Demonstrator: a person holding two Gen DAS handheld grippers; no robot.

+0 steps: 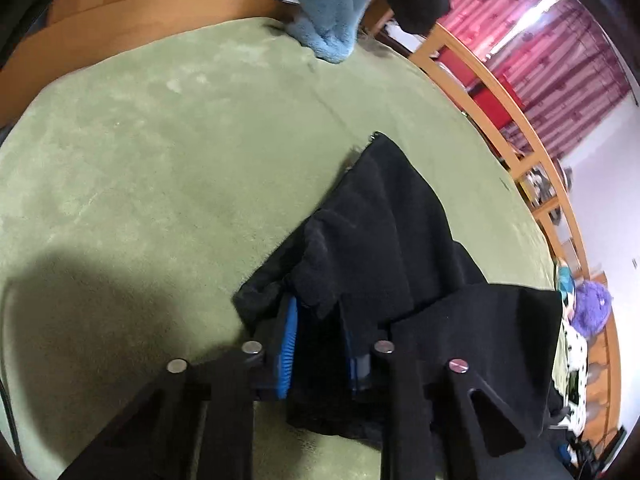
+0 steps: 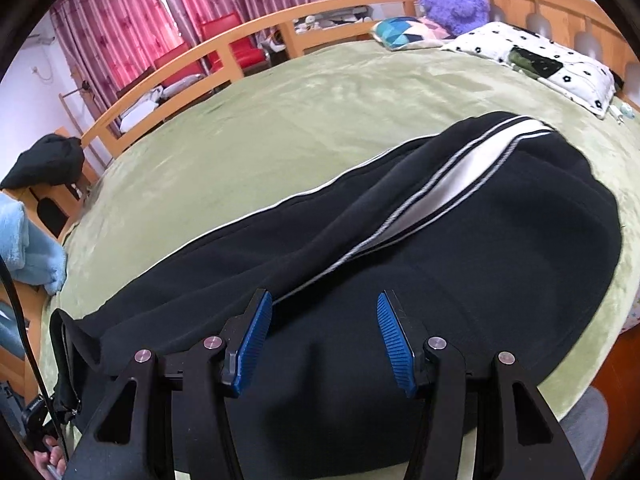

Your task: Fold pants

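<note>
Black pants (image 2: 460,248) with a white side stripe (image 2: 452,176) lie across the green bed cover (image 2: 280,120). My right gripper (image 2: 324,336) is open just above the pants' near edge, with nothing between its blue pads (image 2: 394,340). In the left wrist view the pants' leg end (image 1: 384,232) is bunched and lifted off the cover. My left gripper (image 1: 320,336) is shut on that black fabric, which covers most of its blue pads (image 1: 289,344). The left gripper also shows at the far left of the right wrist view (image 2: 44,420).
A light blue fleece blanket (image 1: 332,12) and a dark garment (image 1: 420,4) hang over the wooden bed rail (image 1: 492,92). A dotted pillow (image 2: 536,60), a patterned cushion (image 2: 400,32) and a purple plush toy (image 2: 452,0) sit at the headboard. Red chairs (image 2: 224,40) stand beyond the rail.
</note>
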